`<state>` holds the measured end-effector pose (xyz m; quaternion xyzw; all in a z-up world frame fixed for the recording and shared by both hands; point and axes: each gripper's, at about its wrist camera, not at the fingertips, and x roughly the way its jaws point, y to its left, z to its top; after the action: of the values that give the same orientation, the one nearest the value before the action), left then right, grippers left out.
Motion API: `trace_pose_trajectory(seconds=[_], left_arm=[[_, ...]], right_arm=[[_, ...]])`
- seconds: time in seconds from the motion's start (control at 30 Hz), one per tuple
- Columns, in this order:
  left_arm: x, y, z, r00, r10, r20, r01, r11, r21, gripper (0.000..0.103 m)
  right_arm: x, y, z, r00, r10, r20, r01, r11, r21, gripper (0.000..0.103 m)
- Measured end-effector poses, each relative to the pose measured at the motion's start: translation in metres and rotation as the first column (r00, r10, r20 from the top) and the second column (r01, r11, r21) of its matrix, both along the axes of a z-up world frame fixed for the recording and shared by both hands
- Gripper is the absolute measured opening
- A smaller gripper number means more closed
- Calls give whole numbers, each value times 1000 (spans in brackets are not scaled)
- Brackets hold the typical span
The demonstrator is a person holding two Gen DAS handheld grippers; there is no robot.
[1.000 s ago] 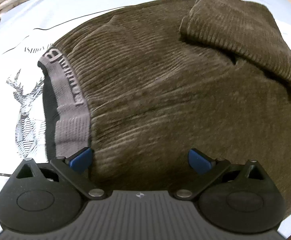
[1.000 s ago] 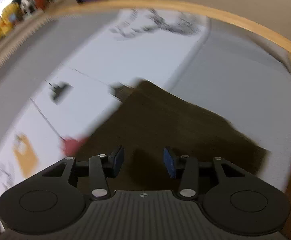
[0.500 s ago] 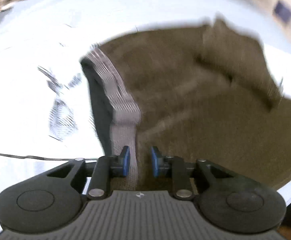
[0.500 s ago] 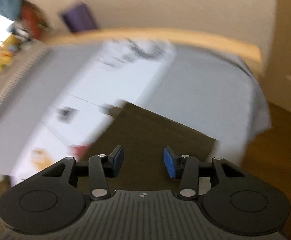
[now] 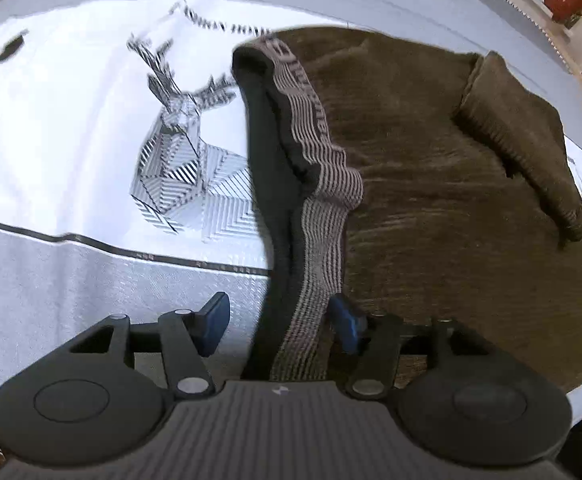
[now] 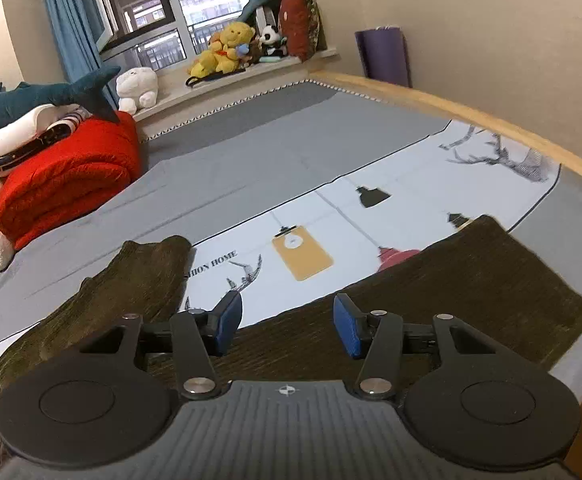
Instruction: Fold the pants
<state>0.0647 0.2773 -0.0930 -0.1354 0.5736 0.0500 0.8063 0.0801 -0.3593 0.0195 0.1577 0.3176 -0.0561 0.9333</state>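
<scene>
Two grippers work over brown corduroy pants (image 5: 431, 184) spread on a bed, and the left gripper (image 5: 279, 322) is plainly the nearer to the part that matters. Its blue pads are parting, with the grey striped waistband (image 5: 315, 240) running up between them; the right-hand pad lies against the band while the left-hand one stands clear of it, so nothing is pinched. From the fingers the waistband leads straight away toward the far end, the black lining showing on its left side and the bulk of the cloth lying off to the right. A leg end (image 5: 519, 132) is already turned back over the far right of the pile.

The right gripper (image 6: 287, 326) hangs above the cloth, its pads spreading with only air between them. Below it the pants stretch crosswise, one part reaching left and another (image 6: 491, 280) right, close to the bed's side edge.

Beyond lies open room: the white deer-print bedsheet (image 5: 91, 120) left of the waistband is bare, which looks the natural landing ground for a fold. A red quilt (image 6: 67, 176) sits well apart at the far end.
</scene>
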Motion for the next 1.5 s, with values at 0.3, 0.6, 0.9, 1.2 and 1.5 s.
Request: trace_pose_trajectory(seconds=[0.3,0.6,0.9,1.2,1.5], left_arm=[[19,-19,-19,994,-90,-53,95,992,82,71],[9,-23,-10,991,-135,-21,137,984,113,31],[3,-32,-1,991,-123,-57,131,975,180,41],[3,-54,48,965,-128,227,86,979,187,52],[15,-101,0,945,-321,-68,326,892,313,51]], right_arm=[[12,18,-12,998,14,-69,-14,1000,7,53],[11,14,-15,996,7,-85,-4,999,37,53],[10,18,-16,995,36,-92,-35,999,18,53],[10,12,-20,993,46,-108,-46,999,2,54],[9,15,-19,993,51,-109,-53,999,-14,54]])
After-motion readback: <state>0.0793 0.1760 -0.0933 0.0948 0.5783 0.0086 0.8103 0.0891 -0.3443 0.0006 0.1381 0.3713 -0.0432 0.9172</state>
